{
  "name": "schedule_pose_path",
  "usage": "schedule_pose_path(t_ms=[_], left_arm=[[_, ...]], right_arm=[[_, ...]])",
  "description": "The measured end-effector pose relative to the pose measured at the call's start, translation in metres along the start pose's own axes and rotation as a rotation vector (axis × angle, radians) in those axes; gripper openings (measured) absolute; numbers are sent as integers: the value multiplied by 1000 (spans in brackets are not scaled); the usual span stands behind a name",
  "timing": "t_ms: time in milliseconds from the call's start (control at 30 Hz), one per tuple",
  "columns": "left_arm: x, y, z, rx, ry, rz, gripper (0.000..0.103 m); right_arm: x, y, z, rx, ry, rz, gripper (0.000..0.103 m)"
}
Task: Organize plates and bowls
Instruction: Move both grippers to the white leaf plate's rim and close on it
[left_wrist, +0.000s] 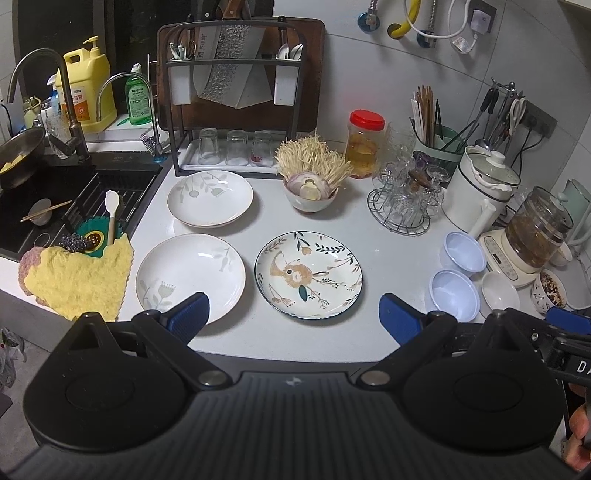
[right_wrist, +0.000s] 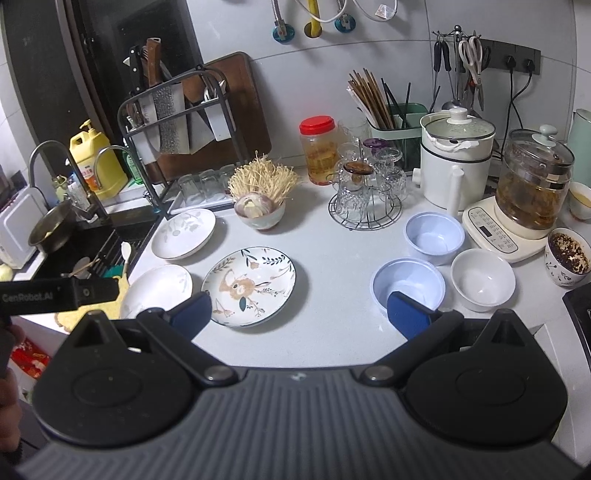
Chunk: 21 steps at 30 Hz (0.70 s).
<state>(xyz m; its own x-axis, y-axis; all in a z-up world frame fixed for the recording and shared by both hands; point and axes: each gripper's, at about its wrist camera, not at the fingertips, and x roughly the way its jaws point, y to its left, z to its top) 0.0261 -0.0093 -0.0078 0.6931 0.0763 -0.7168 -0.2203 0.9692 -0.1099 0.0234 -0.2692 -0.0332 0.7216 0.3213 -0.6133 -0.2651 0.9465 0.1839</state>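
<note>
Your left gripper (left_wrist: 293, 317): jaws wide, empty, above the tabletop (left_wrist: 388, 254).
Your right gripper (right_wrist: 299, 314): jaws wide, empty.
Between them: floral plate (right_wrist: 249, 286); blue bowl (right_wrist: 408, 282) right.

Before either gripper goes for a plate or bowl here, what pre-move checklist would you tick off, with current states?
1. Left gripper open, holding nothing: ok.
2. Right gripper open, holding nothing: ok.
3. Floral patterned plate free of other dishes: ok.
4. Two white leaf-print plates lie apart, unstacked: ok.
5. Two pale blue plastic bowls empty: ok.
6. Small white ceramic bowl empty: ok.
</note>
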Motion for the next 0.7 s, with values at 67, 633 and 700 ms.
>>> schedule_pose_path(t_ms=[67,633,700], left_arm=[[1,1,0,-1,4,8,100],[24,10,4,-48,8,71,100],[27,11,4,-55,6,73,100]], right_arm=[[3,-1,1,0,8,4,103],[29,-9,4,-3,36,148,103],[32,-7,4,-14,40,154,103]])
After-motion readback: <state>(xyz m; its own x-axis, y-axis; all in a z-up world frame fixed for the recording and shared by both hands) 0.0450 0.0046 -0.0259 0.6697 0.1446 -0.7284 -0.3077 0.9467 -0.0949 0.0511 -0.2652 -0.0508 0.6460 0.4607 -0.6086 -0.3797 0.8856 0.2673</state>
